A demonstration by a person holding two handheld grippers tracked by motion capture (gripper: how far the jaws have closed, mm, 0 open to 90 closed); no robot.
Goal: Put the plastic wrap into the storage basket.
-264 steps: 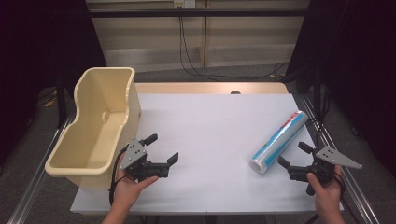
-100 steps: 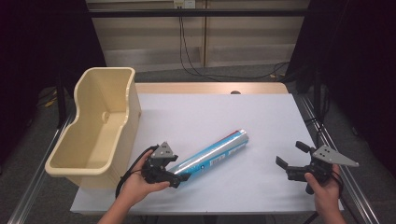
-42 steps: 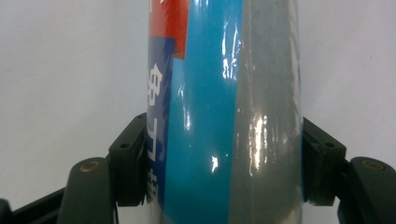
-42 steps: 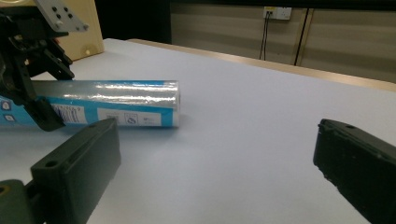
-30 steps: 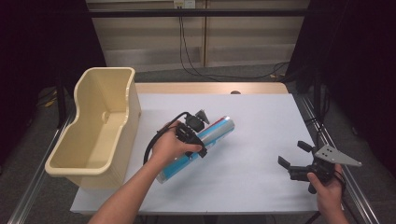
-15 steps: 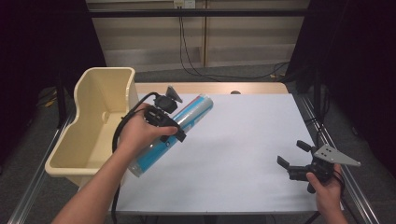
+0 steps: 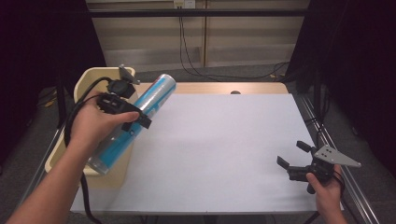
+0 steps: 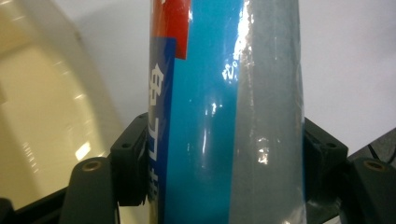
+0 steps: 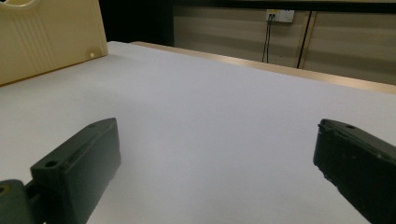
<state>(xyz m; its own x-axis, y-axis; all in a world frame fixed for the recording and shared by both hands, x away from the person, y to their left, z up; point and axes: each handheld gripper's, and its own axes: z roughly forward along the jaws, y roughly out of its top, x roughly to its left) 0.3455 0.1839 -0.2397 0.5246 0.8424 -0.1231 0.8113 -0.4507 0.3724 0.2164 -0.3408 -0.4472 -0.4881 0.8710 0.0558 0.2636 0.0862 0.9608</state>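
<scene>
A long blue and silver tube (image 7: 135,116) with red and dark blue label patches hangs tilted in the air over the right wall of the cream bin (image 7: 81,81) at the table's left. My left gripper (image 7: 128,116) is shut on the tube around its middle; in the left gripper view the tube (image 8: 224,112) stands between both black jaws, with the bin's inside (image 8: 42,107) behind it. My right gripper (image 7: 294,156) rests open near the table's front right corner, with nothing between its jaws; its view looks across the white tabletop (image 9: 210,116).
The white tabletop (image 7: 219,144) spreads between the two hands. A wooden strip (image 7: 224,87) runs along the table's far edge. The bin's outer wall (image 9: 46,37) shows far left in the right gripper view. Cables hang at the back wall.
My left gripper picked up the tube from the table's middle, lifted it and carried it left to above the bin. The right gripper has stayed in place, open.
</scene>
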